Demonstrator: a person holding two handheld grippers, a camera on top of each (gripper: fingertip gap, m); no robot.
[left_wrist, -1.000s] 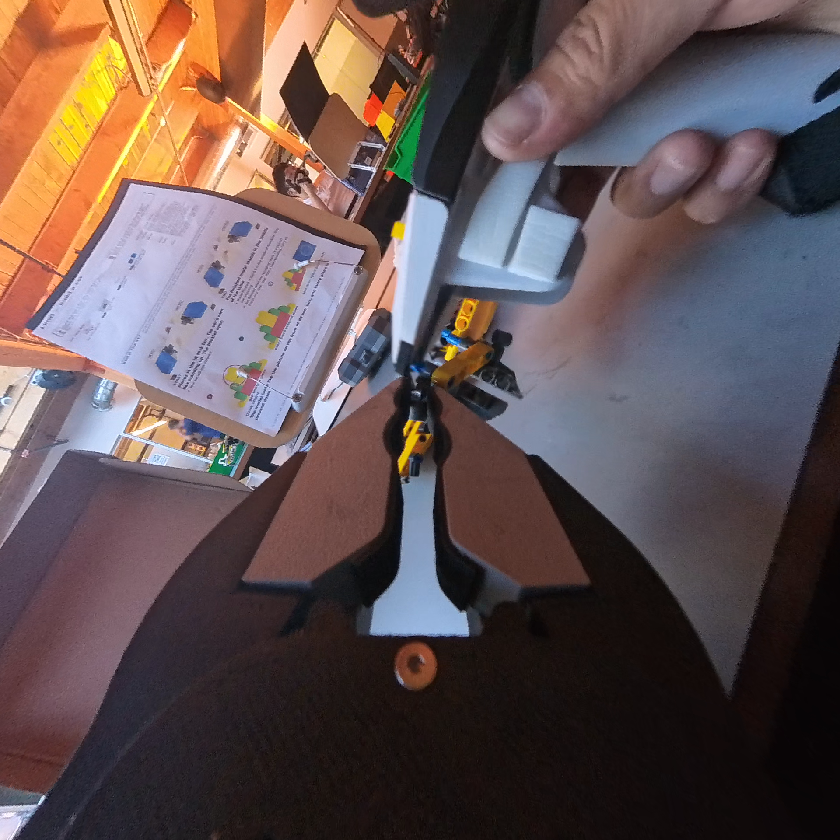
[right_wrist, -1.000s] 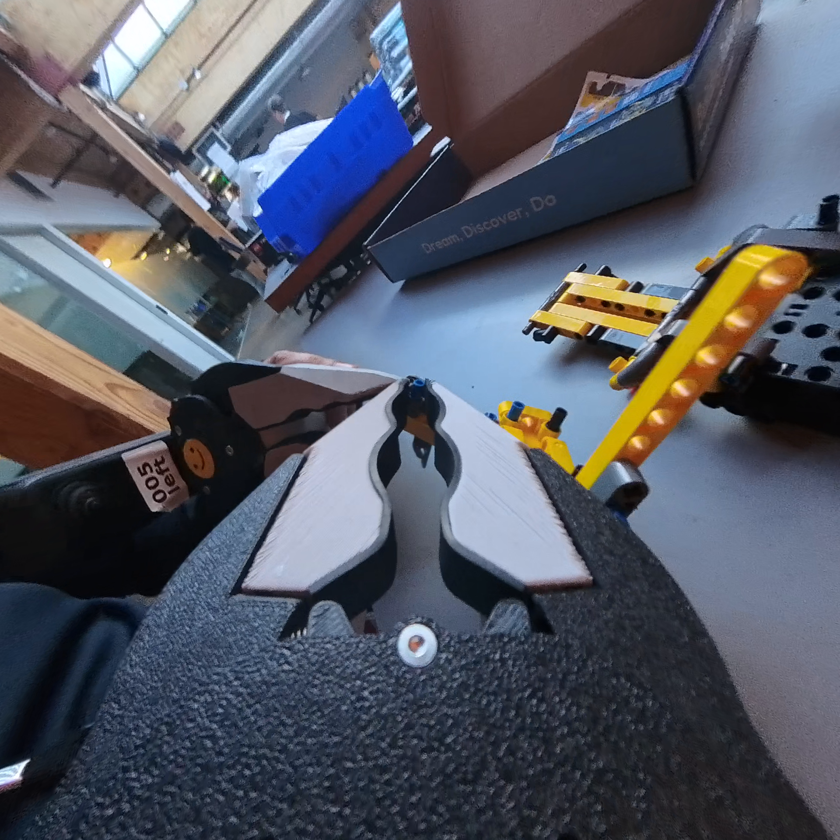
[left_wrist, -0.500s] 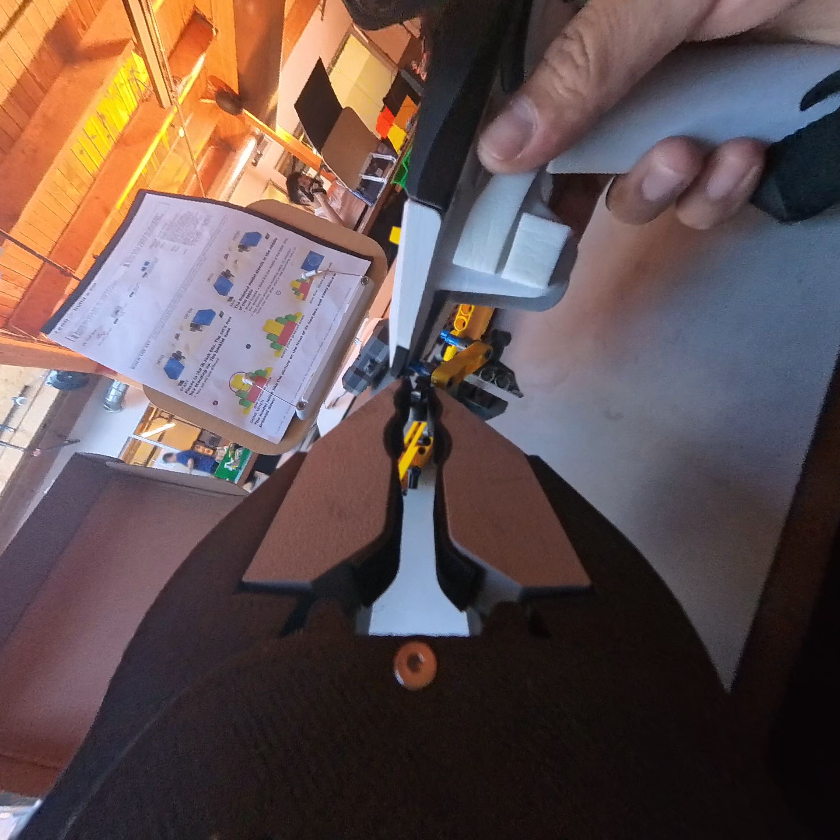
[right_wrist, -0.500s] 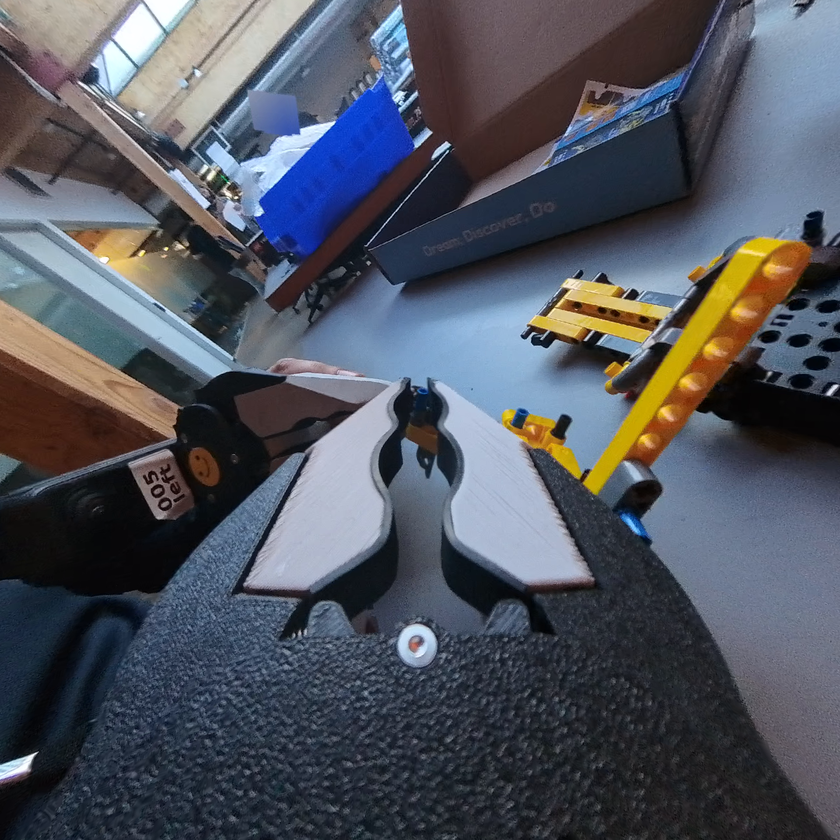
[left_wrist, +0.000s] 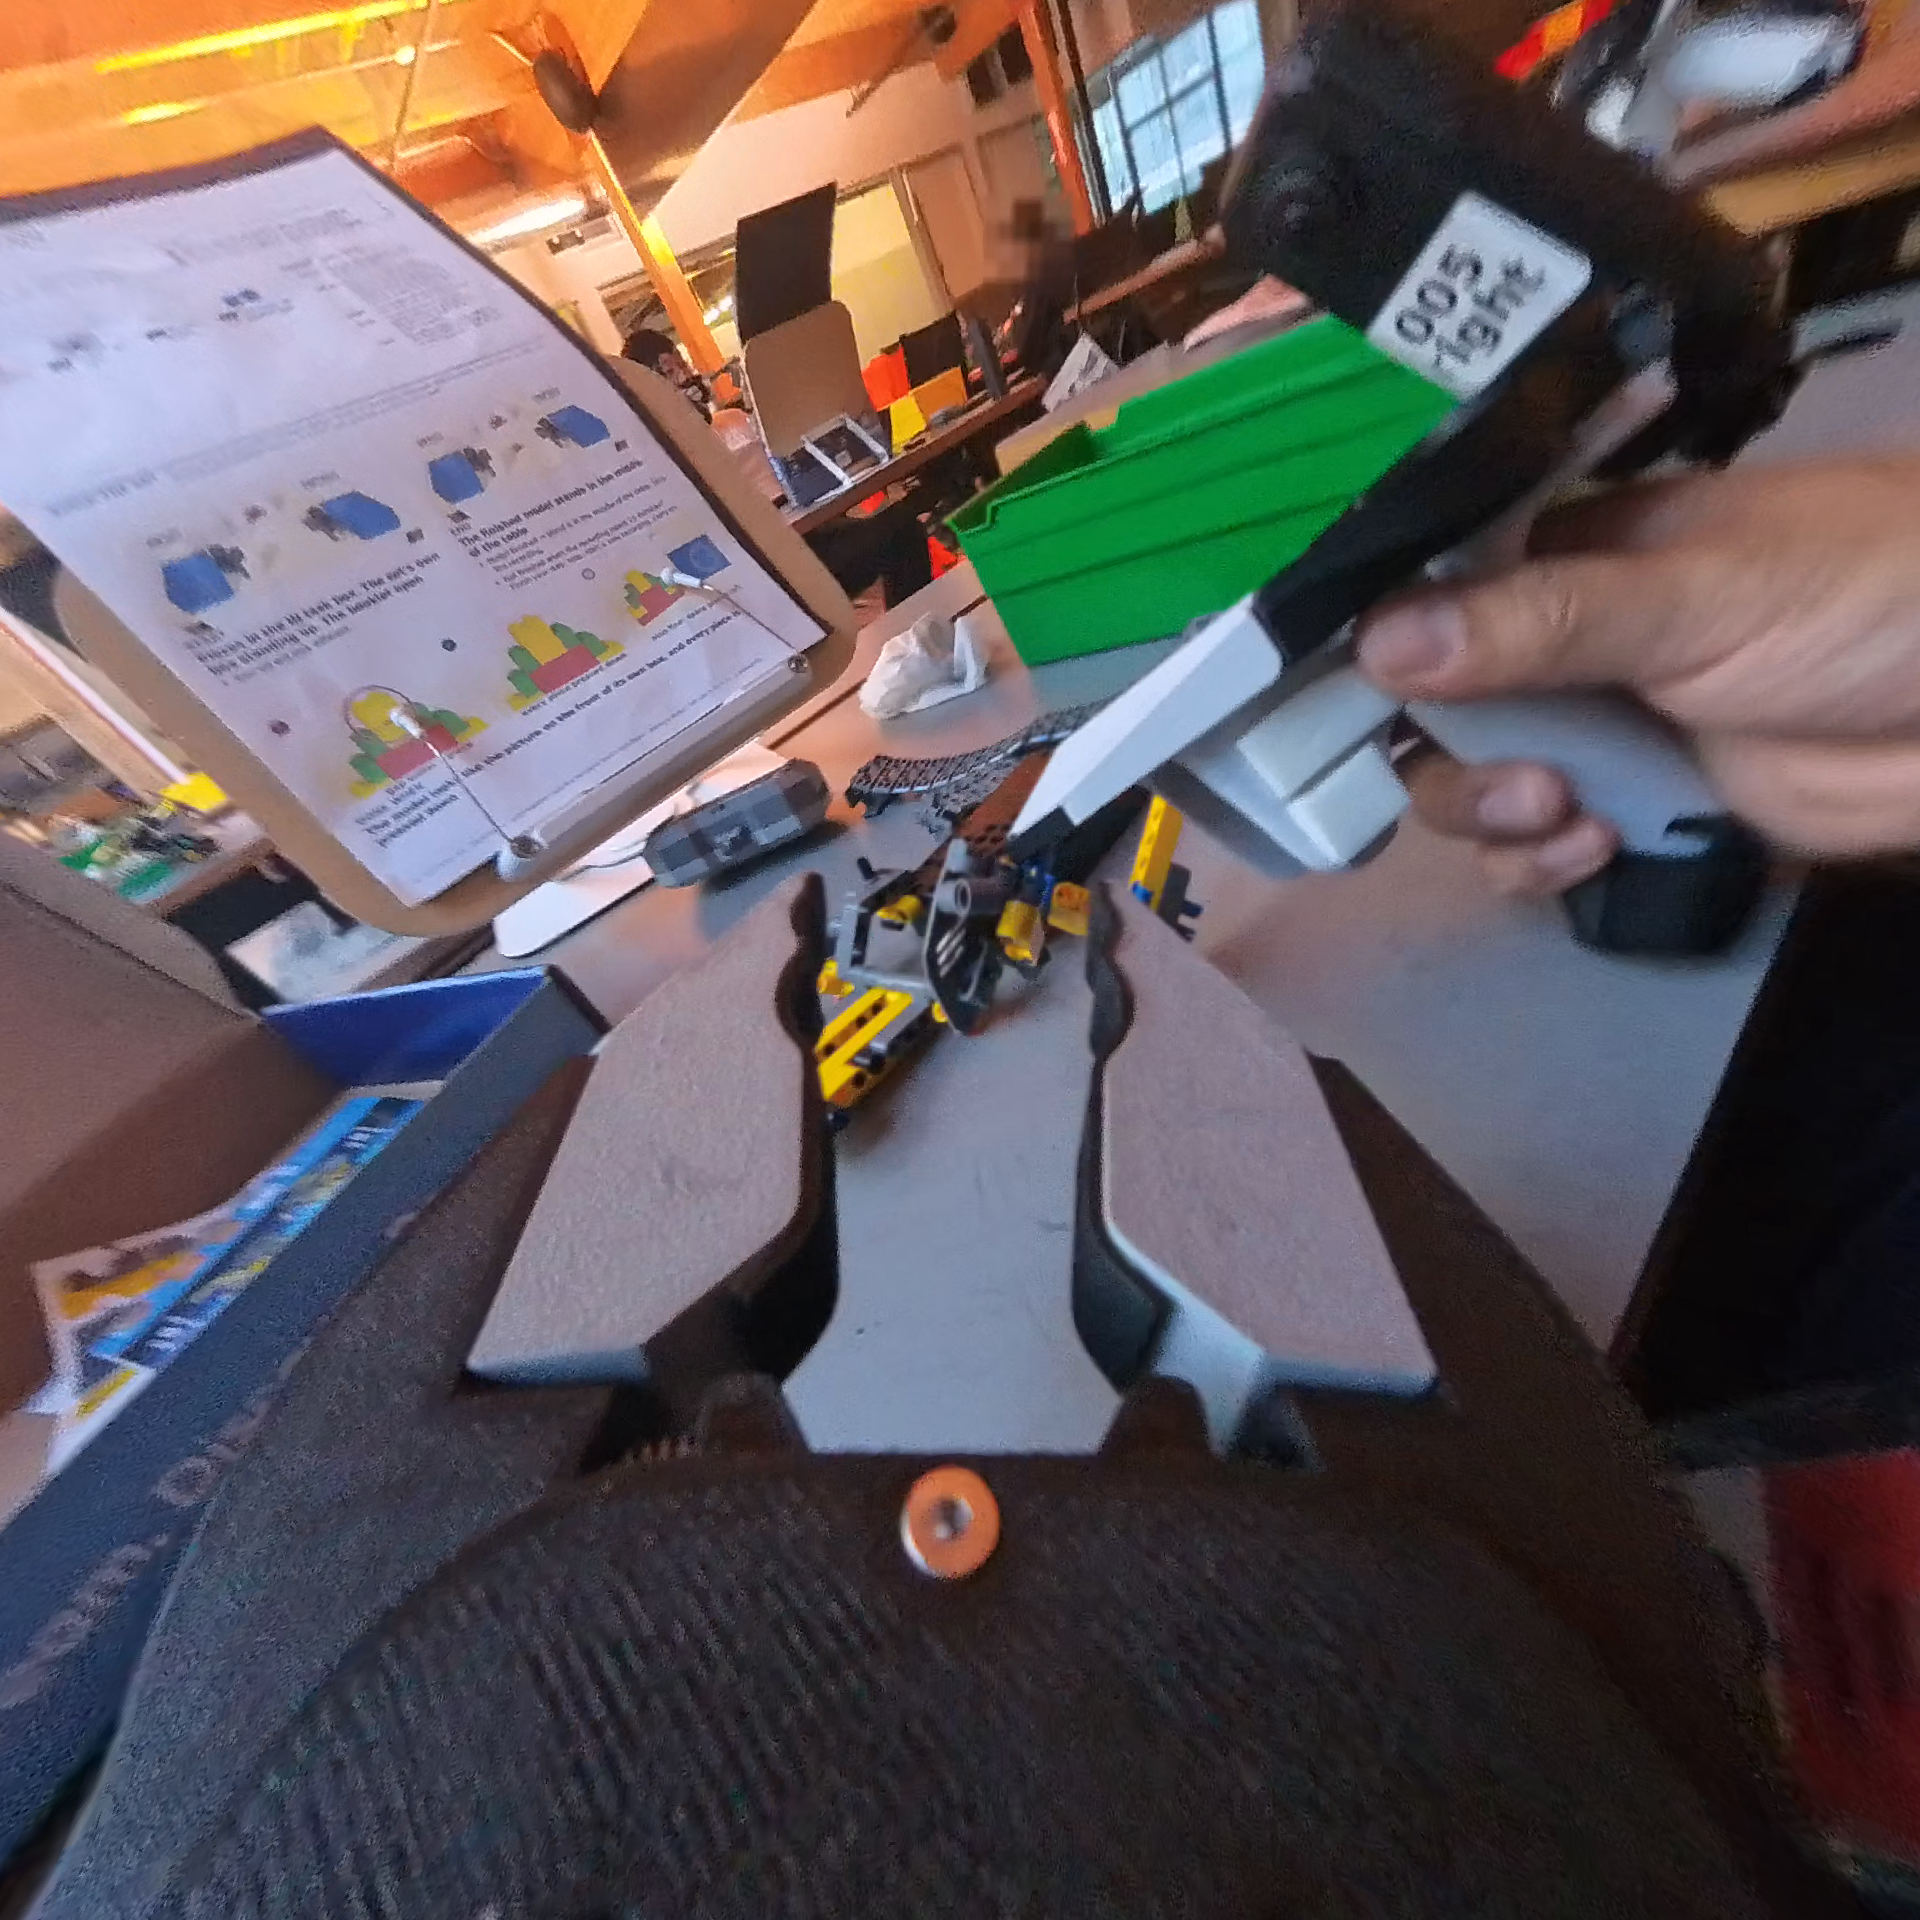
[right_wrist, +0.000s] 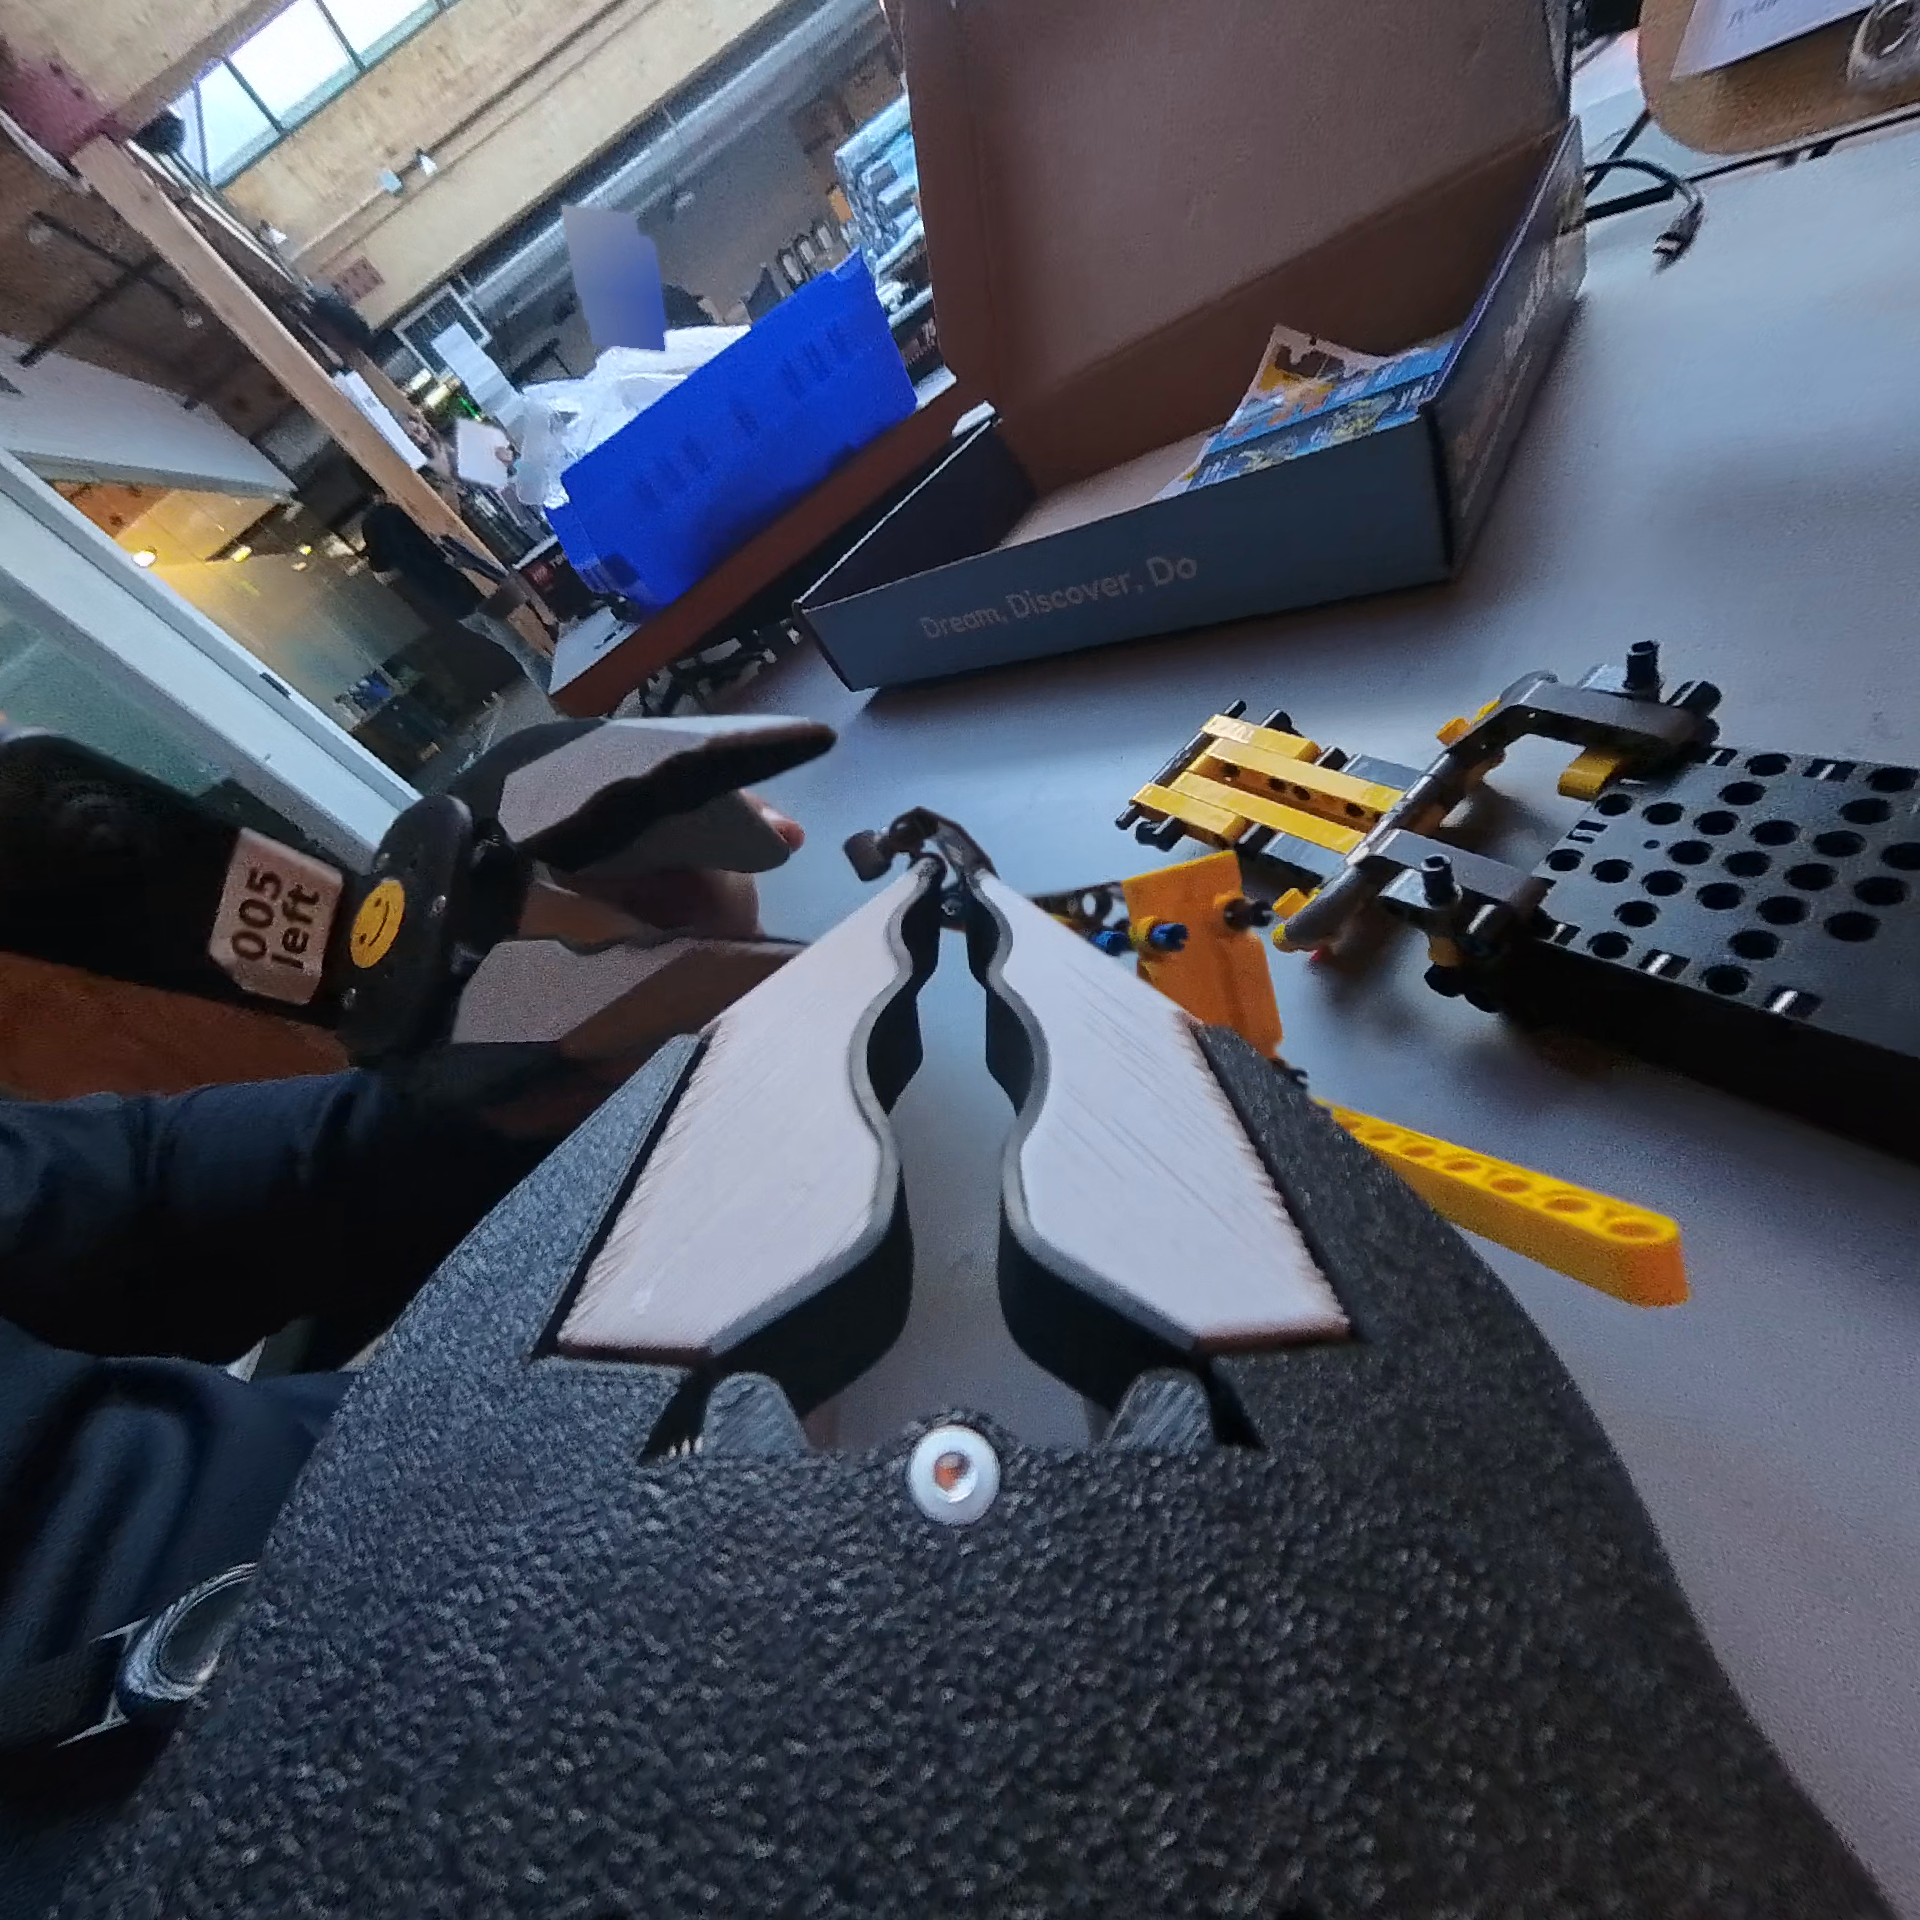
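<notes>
My left gripper (left_wrist: 951, 935) is open and empty, low over the grey table (left_wrist: 1403, 1039). Past its tips lies a yellow, black and grey brick model (left_wrist: 935, 956). My right gripper (right_wrist: 948, 871) is shut on a small dark brick piece (right_wrist: 896, 840) that sticks out at its tips. In the left wrist view a hand holds the right gripper (left_wrist: 1049, 821) with its white finger slanting down over the model. In the right wrist view the left gripper (right_wrist: 644, 790) shows to the left with jaws apart. A small yellow piece (right_wrist: 1205, 935) with blue pins stands just right of my right fingertips.
A long yellow beam (right_wrist: 1507, 1205) lies on the table beside a black perforated plate assembly (right_wrist: 1714, 904) and a yellow frame (right_wrist: 1268, 790). An open cardboard box (right_wrist: 1143, 582) stands behind. An instruction sheet on a stand (left_wrist: 364, 520), a green bin (left_wrist: 1195, 499) and crumpled paper (left_wrist: 925, 665) sit farther back. Only a small space, under 4 cm, lies between the two pairs of fingers.
My left gripper has opened, let go of the small yellow piece and turned upright. The two grippers have drawn apart. The long yellow beam now lies flat on the table.
</notes>
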